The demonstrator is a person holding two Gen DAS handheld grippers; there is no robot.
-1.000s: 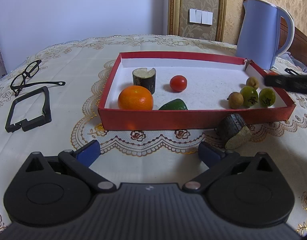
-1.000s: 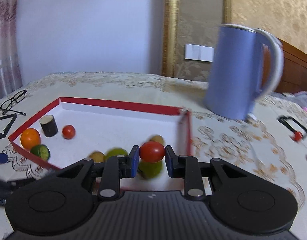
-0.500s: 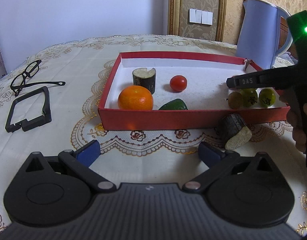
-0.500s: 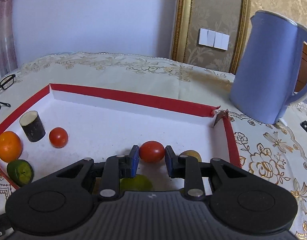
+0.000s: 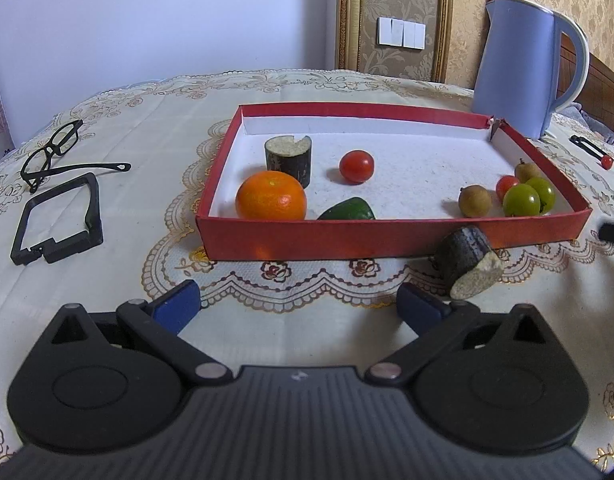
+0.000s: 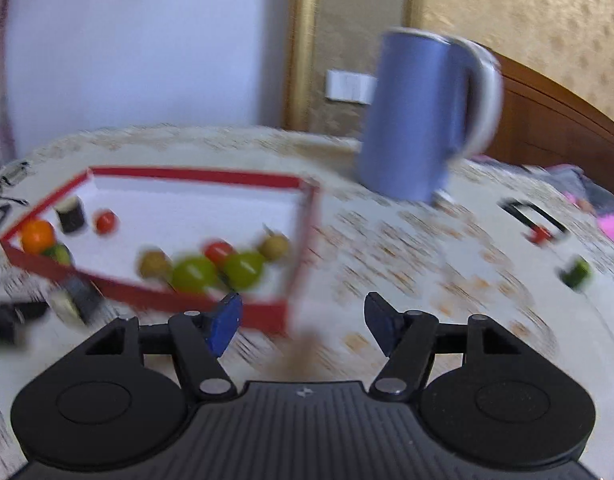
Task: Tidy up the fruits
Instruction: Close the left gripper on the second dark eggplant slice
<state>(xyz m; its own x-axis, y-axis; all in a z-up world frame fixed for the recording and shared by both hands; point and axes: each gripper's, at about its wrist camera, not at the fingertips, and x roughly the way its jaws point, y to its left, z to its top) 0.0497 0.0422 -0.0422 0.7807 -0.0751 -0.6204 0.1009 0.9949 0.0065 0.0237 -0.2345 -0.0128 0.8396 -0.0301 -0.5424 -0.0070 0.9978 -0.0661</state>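
— Those right tongs (image 6: 303,322), are they carrying anything?

— No, their jaws have just been opening and stand spread, nothing between them. The picture from that hand is smeared, but the small red tomato (image 6: 218,251) seems to lie in the red tray (image 6: 195,303) just ahead and left of them, tucked against two green fruits (image 6: 195,274) and two brownish ones.

— And the left tongs (image 5: 303,306)?

— Spread wide as well, empty, over the lace cloth on the tabletop (image 5: 147,152). Straight ahead of them sits the tray (image 5: 387,238): an orange (image 5: 271,195), a dark cut stump (image 5: 288,158), another tomato (image 5: 356,166) and a green piece (image 5: 349,210) on its left side, the little cluster in its near right corner.

— Anything outside the tray?

— A dark chunk with a pale cut face (image 5: 469,262), just ahead of the left tongs' right finger, leaning by the tray's front wall. Beyond, a blue kettle (image 5: 523,64); far left, spectacles (image 5: 55,152).
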